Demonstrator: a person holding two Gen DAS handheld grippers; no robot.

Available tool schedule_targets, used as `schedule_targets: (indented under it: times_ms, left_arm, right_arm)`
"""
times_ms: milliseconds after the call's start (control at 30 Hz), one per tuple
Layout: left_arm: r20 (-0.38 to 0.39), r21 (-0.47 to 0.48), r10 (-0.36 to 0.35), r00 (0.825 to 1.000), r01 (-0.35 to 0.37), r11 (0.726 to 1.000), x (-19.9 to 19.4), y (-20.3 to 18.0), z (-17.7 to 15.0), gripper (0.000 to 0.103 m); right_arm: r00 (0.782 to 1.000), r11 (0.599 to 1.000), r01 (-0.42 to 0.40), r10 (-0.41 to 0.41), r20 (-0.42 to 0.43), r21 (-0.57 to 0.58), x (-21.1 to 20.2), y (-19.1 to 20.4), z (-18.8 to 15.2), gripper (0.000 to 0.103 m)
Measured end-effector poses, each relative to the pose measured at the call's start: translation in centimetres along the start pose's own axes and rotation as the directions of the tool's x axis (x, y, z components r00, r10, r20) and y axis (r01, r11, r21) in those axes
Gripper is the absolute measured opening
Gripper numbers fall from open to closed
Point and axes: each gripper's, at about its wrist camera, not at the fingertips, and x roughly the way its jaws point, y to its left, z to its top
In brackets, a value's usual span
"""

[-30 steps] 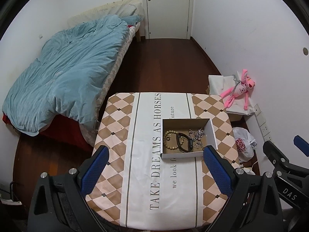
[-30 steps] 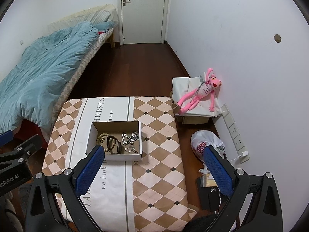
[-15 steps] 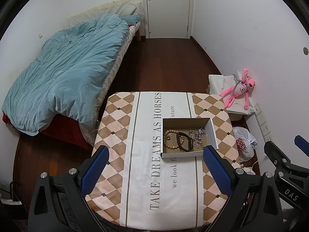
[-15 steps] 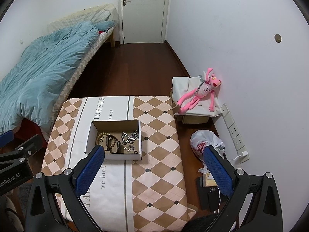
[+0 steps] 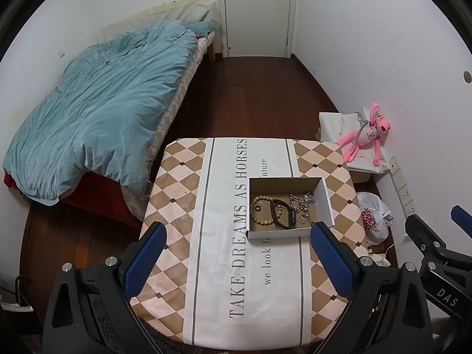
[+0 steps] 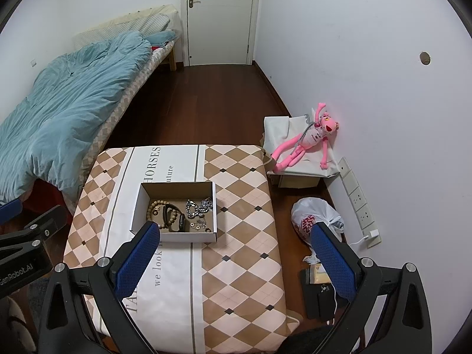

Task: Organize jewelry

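Note:
A shallow white cardboard box (image 5: 325,199) (image 6: 136,206) stands on a table with a checked cloth (image 5: 177,188) (image 6: 244,206). Inside lie a wooden bead bracelet (image 5: 256,214) (image 6: 152,208), a black band (image 5: 280,215) (image 6: 177,221) and silver chains (image 5: 303,203) (image 6: 200,206). My left gripper (image 5: 237,253) is open and empty, held high above the table's near side. My right gripper (image 6: 236,253) is open and empty, also high, to the right of the box. Each gripper shows at the edge of the other's view.
A bed with a blue duvet (image 5: 97,112) stands left of the table. A pink plush toy (image 6: 306,141) lies on a covered box by the right wall. A white plastic bag (image 6: 312,221) and small items lie on the wooden floor at the right. A shut door (image 5: 256,11) is at the far end.
Both views have shifted very slightly; the table and box sit a little lower and nearer. The jewelry and box have not moved. Both grippers stay open.

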Motion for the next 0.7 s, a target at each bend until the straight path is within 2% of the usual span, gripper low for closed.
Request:
schedule_targets:
  times_ms: [700]
  left_arm:
    - [-0.016,-0.005,-0.011,1.0,0.011,1.0,0.38,0.07,-0.66,0.1]
  right_arm:
    - [1.0,1.0,-0.004,0.004,-0.009,-0.013,0.13,0.27,-0.53,0.103]
